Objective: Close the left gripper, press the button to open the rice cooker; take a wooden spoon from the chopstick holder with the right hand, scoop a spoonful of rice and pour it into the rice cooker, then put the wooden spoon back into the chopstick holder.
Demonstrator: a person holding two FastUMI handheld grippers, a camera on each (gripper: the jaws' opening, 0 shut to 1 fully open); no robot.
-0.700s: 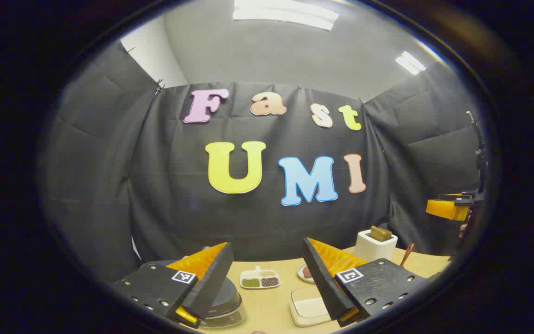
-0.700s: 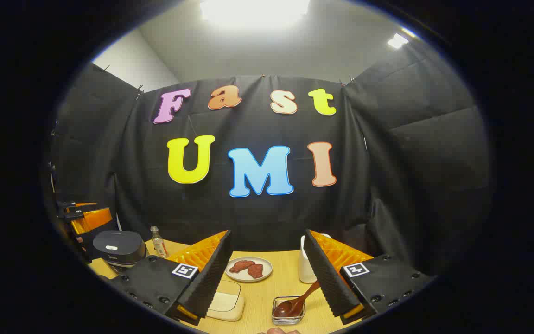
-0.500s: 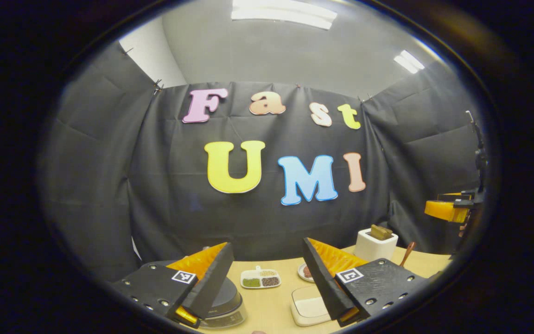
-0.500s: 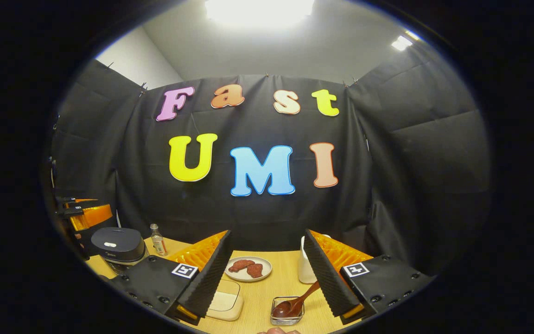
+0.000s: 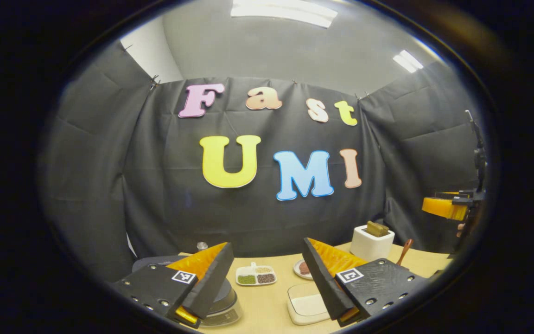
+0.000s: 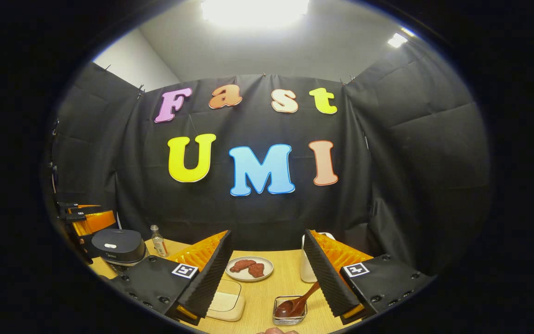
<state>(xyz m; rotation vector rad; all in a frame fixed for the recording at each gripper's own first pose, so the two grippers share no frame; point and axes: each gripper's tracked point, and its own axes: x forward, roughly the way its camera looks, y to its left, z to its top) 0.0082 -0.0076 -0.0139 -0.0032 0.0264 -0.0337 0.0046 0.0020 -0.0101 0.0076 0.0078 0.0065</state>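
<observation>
Left gripper (image 5: pixel 267 278) held above the tabletop (image 5: pixel 267 301), jaws wide apart, nothing between them. Rice cooker (image 5: pixel 223 301) just under the left finger in the left gripper view, lid down, mostly hidden by that finger. Beyond the gap, a divided dish (image 5: pixel 255 275) of grains; nearer, a white container (image 5: pixel 306 304) partly behind the right finger. Farther right, a white holder (image 5: pixel 371 242) with something brown in its top, and a wooden handle (image 5: pixel 404 253) poking up beside it. Right gripper seen at the far right edge (image 5: pixel 445 207), well apart.

Right gripper (image 6: pixel 267 273) also spread wide and empty, held above the tabletop (image 6: pixel 267 287). Between its fingers, a plate (image 6: pixel 249 269) with two brown pieces; nearer, a small glass dish (image 6: pixel 289 311) with the wooden spoon (image 6: pixel 297 304) resting bowl-down in it, handle leaning up toward the right finger but not touching it as far as can be told. White holder (image 6: pixel 306 269) half hidden behind that finger. Cooker (image 6: pixel 117 246) closed at far left, a small bottle (image 6: pixel 158 241) just beside it, left gripper (image 6: pixel 88 220) behind and above the cooker. White container (image 6: pixel 225 304) near the left finger.
</observation>
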